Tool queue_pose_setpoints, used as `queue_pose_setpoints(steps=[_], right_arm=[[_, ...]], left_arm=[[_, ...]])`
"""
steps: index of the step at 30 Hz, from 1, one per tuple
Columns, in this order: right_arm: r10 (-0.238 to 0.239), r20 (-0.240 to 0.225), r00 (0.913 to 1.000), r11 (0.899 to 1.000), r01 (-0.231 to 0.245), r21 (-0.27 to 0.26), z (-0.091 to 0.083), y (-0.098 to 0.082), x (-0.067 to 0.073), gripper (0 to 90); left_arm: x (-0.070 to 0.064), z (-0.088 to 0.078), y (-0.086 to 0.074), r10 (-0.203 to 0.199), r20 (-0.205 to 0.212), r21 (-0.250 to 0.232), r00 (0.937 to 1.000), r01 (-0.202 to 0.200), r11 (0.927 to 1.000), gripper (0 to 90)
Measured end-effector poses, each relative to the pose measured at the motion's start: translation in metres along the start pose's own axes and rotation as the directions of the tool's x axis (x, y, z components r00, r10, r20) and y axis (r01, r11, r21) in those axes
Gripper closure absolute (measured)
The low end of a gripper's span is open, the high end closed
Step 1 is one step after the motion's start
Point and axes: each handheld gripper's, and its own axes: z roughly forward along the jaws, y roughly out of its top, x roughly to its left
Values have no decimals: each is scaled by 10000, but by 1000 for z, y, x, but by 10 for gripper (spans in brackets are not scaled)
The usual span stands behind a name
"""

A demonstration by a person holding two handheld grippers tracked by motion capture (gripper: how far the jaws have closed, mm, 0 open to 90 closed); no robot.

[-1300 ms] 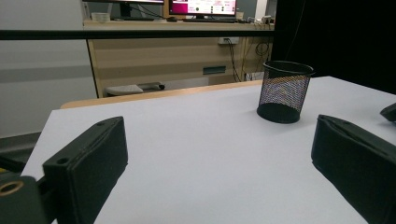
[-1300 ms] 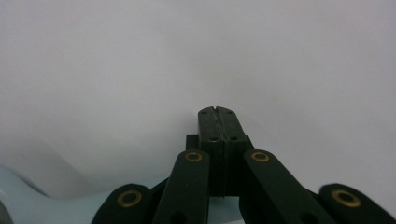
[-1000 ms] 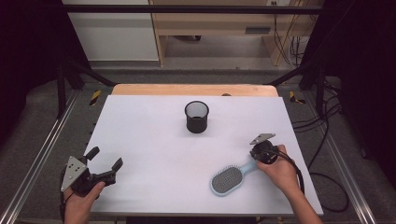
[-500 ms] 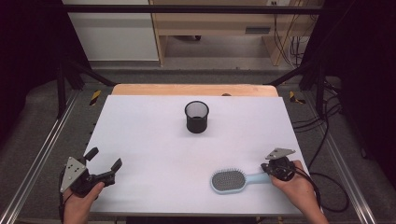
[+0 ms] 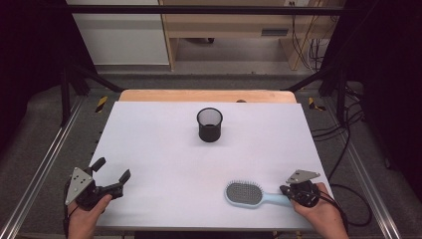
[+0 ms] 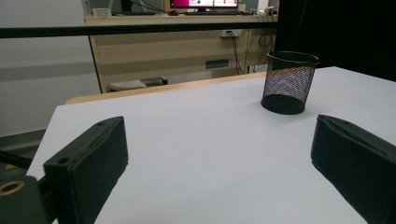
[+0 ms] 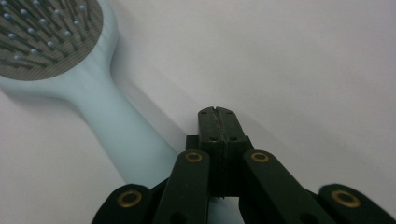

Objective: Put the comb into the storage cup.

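A light blue hairbrush [image 5: 243, 193] lies bristles up near the table's front right edge, its handle pointing right toward my right gripper [image 5: 285, 190]. In the right gripper view that gripper [image 7: 218, 112] has its jaws pressed together with nothing between them, and the hairbrush [image 7: 93, 107] handle passes beneath it on the left. My left gripper [image 5: 113, 169] rests open at the front left corner with nothing between its jaws. In the left gripper view, the table shows between the wide jaws of the left gripper [image 6: 219, 154]. A black mesh cup [image 5: 209, 124] stands upright at mid table.
The white table top [image 5: 159, 149] has a wooden strip along its far edge. The mesh cup [image 6: 289, 81] stands ahead and to the right of the left gripper. Metal rails run along both table sides, and cables hang at the right.
My right hand has moved toward the front right corner. The brush handle swung with it from a diagonal to nearly level with the front edge. The left gripper stayed put.
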Motion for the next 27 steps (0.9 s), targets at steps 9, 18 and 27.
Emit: queue_pose_setpoints(steps=[9,18,27], right_arm=[[-8,-177,9998,10000,7,-73,-6,-7,11,900],[-77,-334,9994,10000,76,-30,-12,-10,17,900],[-256,-364,9990,9995,250,-165,-16,-11,19,900]], left_arm=[[0,0,0,17,14,59,10000,-17,10000,40],[0,0,-1,9,15,72,10000,-9,10000,39],[0,0,-1,51,28,127,10000,-52,9999,40]])
